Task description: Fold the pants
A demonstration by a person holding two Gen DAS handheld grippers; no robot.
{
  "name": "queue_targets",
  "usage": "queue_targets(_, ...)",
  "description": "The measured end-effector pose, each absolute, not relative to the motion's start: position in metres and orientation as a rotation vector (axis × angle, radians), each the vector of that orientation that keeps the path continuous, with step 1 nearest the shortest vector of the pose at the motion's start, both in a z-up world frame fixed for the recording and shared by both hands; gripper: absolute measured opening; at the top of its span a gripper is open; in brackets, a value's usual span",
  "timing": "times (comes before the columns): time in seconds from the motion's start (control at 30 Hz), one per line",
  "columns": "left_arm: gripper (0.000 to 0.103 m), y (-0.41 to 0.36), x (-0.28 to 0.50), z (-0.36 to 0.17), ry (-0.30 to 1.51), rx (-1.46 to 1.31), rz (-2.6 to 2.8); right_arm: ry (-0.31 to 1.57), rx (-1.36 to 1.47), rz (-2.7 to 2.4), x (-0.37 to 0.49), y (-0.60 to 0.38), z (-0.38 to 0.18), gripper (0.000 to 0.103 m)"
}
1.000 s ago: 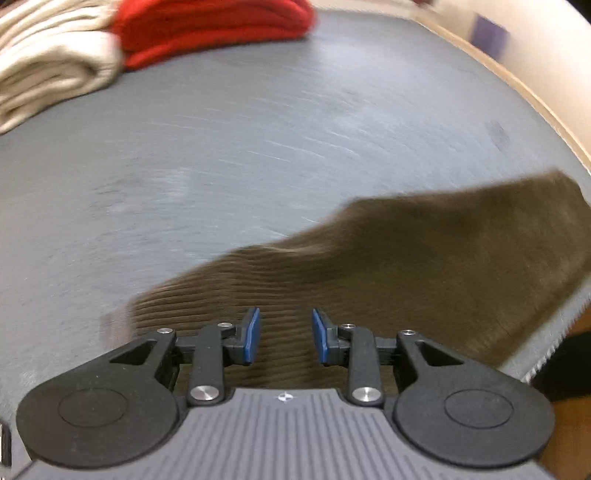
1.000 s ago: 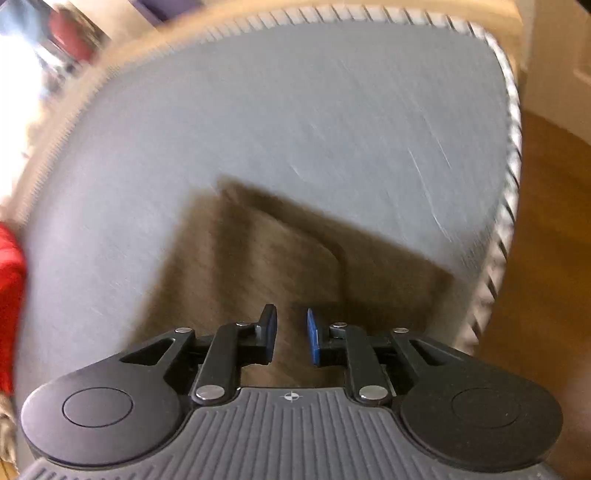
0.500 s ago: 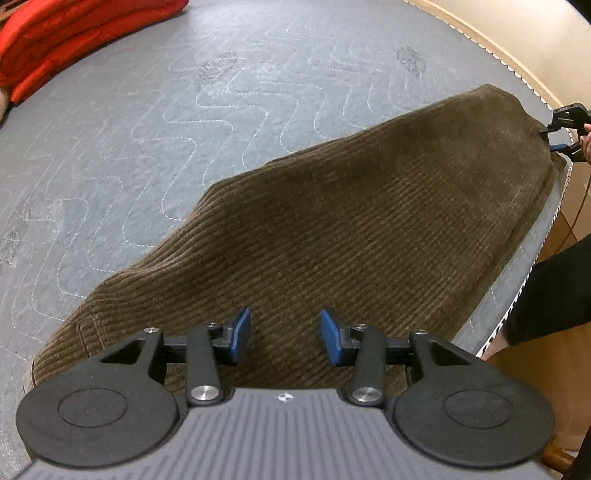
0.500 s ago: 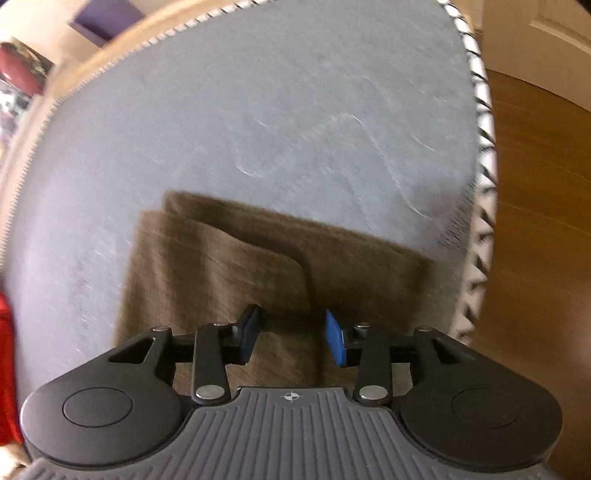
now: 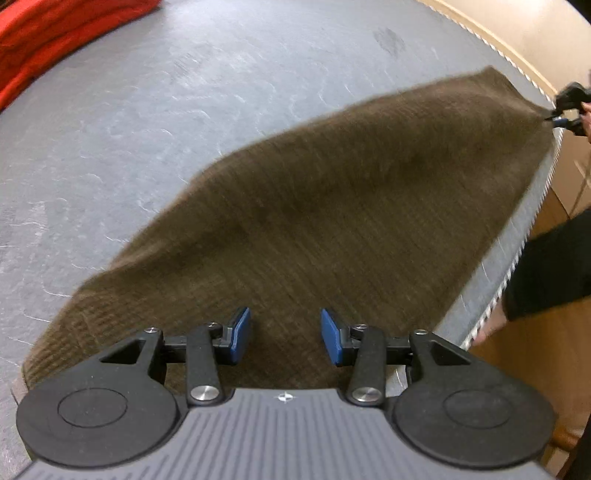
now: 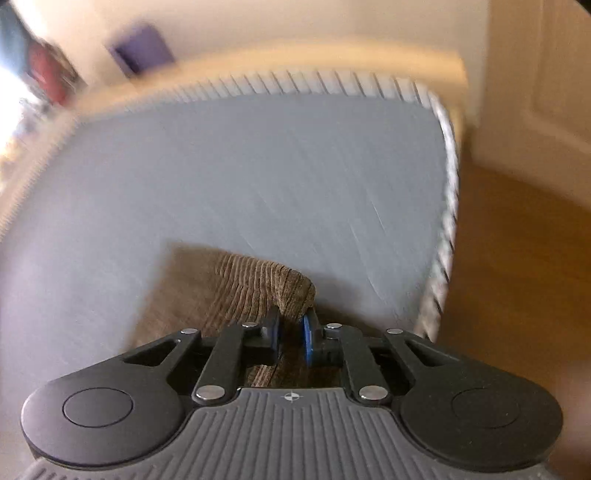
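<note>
- Pants (image 5: 332, 206): brown corduroy cloth, ribbed and matt.
- Mattress (image 5: 184, 92): grey quilted fabric, faintly sheened.
- Left hand-held gripper (image 5: 286, 336): matt black plastic, blue pads, shiny metal pins.
- Right hand-held gripper (image 6: 291, 334): same finish.
- Floor (image 6: 517, 258): smooth brown wood.
- Red cloth (image 5: 55, 33): soft, folded.

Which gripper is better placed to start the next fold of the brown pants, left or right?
Probably the right. The right gripper is shut on an end of the brown pants, lifting it off the mattress. The left gripper hangs open above the cloth, holding nothing.
</note>
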State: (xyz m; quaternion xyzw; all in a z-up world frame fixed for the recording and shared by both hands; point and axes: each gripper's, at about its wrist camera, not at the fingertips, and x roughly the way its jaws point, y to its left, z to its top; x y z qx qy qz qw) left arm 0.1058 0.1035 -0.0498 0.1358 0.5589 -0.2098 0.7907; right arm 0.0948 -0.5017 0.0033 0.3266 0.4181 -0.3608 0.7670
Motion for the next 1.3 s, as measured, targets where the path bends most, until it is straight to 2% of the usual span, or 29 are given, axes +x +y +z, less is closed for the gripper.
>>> queue_targets(0.03, 0.047, 0.102, 0.104, -0.053, 1.215, 0.301, -0.461, 0.952, 0.752, -0.817, 0.093, -0.510, -0.009, 0.021)
queue_targets(0.07, 0.047, 0.100, 0.102, -0.055, 1.227, 0.306, -0.470, 0.945, 0.803, -0.830, 0.088, -0.517, -0.015, 0.028)
queue_targets(0.13, 0.047, 0.100, 0.099, -0.058, 1.239, 0.302, -0.488, 0.932, 0.794, -0.810, 0.088, -0.515, -0.016, 0.029)
queue_targets(0.23, 0.047, 0.100, 0.095, -0.063, 1.253, 0.285, -0.540, 0.915, 0.698, -0.773, 0.093, -0.506, -0.005, 0.037)
queue_targets(0.3, 0.050, 0.100, 0.091, -0.067, 1.266, 0.298, -0.561, 0.919, 0.663, -0.770, 0.094, -0.504, -0.002, 0.037)
queue_targets(0.5, 0.050, 0.105, 0.080, -0.091, 1.325, 0.383, -0.582, 0.931, 0.677, -0.758, 0.101, -0.502, -0.006, 0.037)
queue_targets(0.67, 0.049, 0.106, 0.068, -0.104, 1.291, 0.517, -0.569, 1.043, 0.645, -0.736, 0.110, -0.495, -0.017, 0.040)
queue_targets(0.7, 0.037, 0.105, 0.067, -0.104, 1.277, 0.529, -0.566, 1.052, 0.663, -0.741, 0.109, -0.496, -0.021, 0.040)
queue_targets(0.73, 0.017, 0.106, 0.066, -0.103, 1.270, 0.532, -0.559, 1.051, 0.677, -0.746, 0.108, -0.498, -0.023, 0.041)
queue_targets(0.77, 0.014, 0.107, 0.066, -0.101, 1.268, 0.525, -0.558, 1.051, 0.685, -0.745, 0.108, -0.499, -0.024, 0.040)
queue_targets(0.83, 0.009, 0.111, 0.064, -0.088, 1.243, 0.514, -0.581, 1.040, 0.676, -0.745, 0.106, -0.499, -0.023, 0.015)
queue_targets(0.87, 0.009, 0.114, 0.061, -0.079, 1.223, 0.511, -0.599, 1.019, 0.672, -0.740, 0.105, -0.499, -0.019, 0.010)
queue_targets(0.93, 0.009, 0.122, 0.054, -0.063, 1.203, 0.465, -0.660, 0.952, 0.681, -0.733, 0.101, -0.497, -0.008, 0.008)
queue_targets(1.0, 0.009, 0.129, 0.044, -0.058, 1.232, 0.449, -0.740, 0.902, 0.672, -0.743, 0.098, -0.497, 0.000, 0.008)
queue_targets(1.07, 0.009, 0.121, 0.032, -0.072, 1.283, 0.509, -0.785, 0.939, 0.643, -0.776, 0.100, -0.497, -0.003, 0.009)
queue_targets(1.13, 0.023, 0.113, 0.026, -0.086, 1.285, 0.603, -0.751, 1.035, 0.647, -0.813, 0.103, -0.500, -0.018, 0.013)
queue_targets(1.17, 0.025, 0.114, 0.025, -0.083, 1.265, 0.604, -0.749, 1.060, 0.655, -0.831, 0.103, -0.501, -0.022, 0.020)
queue_targets(1.23, 0.042, 0.130, 0.033, -0.062, 1.211, 0.456, -0.730, 1.041, 0.661, -0.845, 0.102, -0.501, -0.018, 0.020)
queue_targets(1.3, 0.044, 0.159, 0.044, -0.039, 1.156, 0.271, -0.677, 1.022, 0.620, -0.850, 0.103, -0.495, -0.010, 0.023)
